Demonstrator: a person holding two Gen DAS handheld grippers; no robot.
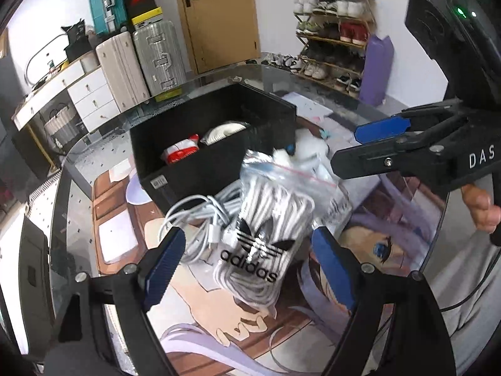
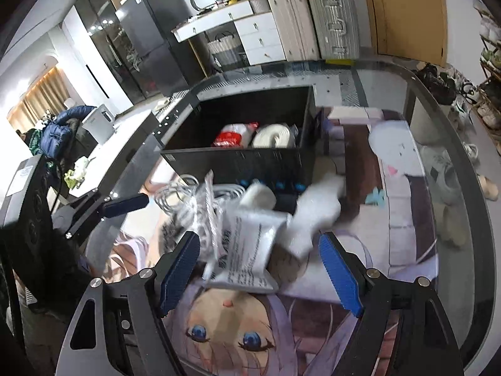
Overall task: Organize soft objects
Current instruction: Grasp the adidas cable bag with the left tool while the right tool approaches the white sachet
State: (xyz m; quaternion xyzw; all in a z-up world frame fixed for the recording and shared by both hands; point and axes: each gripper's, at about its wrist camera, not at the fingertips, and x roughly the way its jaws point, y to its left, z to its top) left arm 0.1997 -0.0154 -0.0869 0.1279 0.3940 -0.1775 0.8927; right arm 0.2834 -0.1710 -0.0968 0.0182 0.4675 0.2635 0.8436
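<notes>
On the left, the left gripper [image 1: 250, 266] hangs with its fingers spread wide around the adidas zip bag [image 1: 263, 235], seemingly lined up to grasp it. The bag lies on the glass table [image 1: 75, 206] beside white cables [image 1: 200, 213], just before the black box [image 1: 216, 144], which already holds packed soft items. To the right, the right gripper [image 2: 260, 269] is also wide open, holding nothing, over a white packet [image 2: 250, 244].

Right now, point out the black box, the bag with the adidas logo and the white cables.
black box [image 1: 200, 169], left wrist view, on its front wall.
adidas bag [image 1: 250, 260], left wrist view, on the printed logo.
white cables [image 1: 194, 211], left wrist view, on the loose coil left of the bag.
</notes>
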